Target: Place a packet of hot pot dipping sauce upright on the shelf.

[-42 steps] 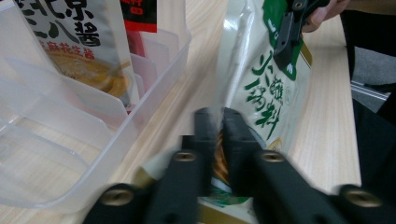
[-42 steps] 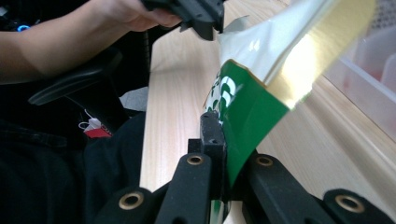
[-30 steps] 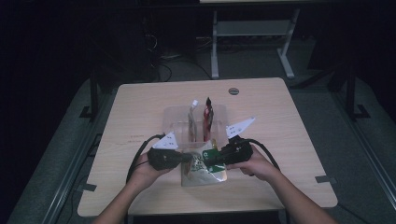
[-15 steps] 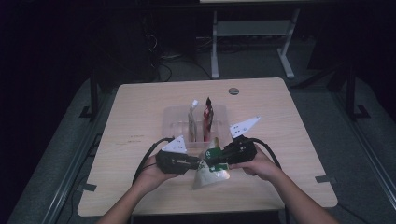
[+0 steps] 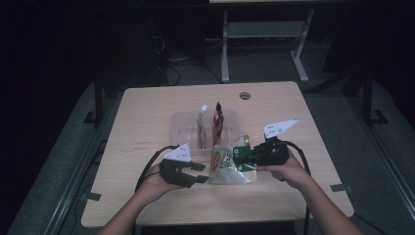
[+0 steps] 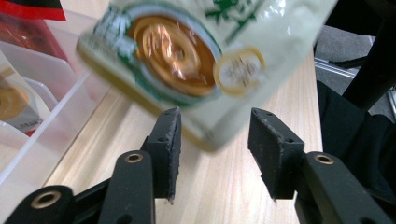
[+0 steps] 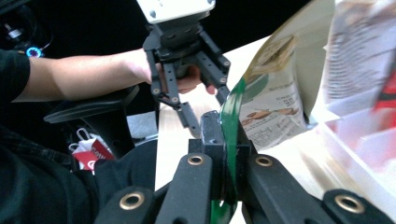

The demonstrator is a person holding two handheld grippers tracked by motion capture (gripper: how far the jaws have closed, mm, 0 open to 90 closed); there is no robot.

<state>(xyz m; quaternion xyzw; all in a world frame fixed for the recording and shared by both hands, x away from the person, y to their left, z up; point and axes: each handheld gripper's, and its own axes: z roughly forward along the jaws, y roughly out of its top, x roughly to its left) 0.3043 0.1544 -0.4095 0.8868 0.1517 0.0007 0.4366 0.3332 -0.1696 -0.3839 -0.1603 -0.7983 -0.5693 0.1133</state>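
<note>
A pale green and white snack pouch [image 5: 226, 165] with a gold ring picture hangs just above the table in front of a clear bin [image 5: 185, 128]. My right gripper [image 5: 241, 159] is shut on the pouch's green edge [image 7: 229, 116], with the jaws pressed flat on it. My left gripper [image 5: 200, 173] sits to the pouch's left. Its jaws have just been opening and stand apart. In the left gripper view the blurred pouch [image 6: 187, 56] hangs past my left gripper [image 6: 215, 128] with its lower edge between the fingertips, untouched by the pads.
Inside the clear bin stand a white packet [image 5: 201, 126] and a dark red packet [image 5: 218, 121], both upright. The wooden table [image 5: 147, 107] has a round cable hole [image 5: 244, 95] at the back. The bin's wall [image 6: 42, 98] is close on the left gripper's left.
The left jaws have opened and let go of the pouch. The right gripper has carried the pouch a little to the right and up.
</note>
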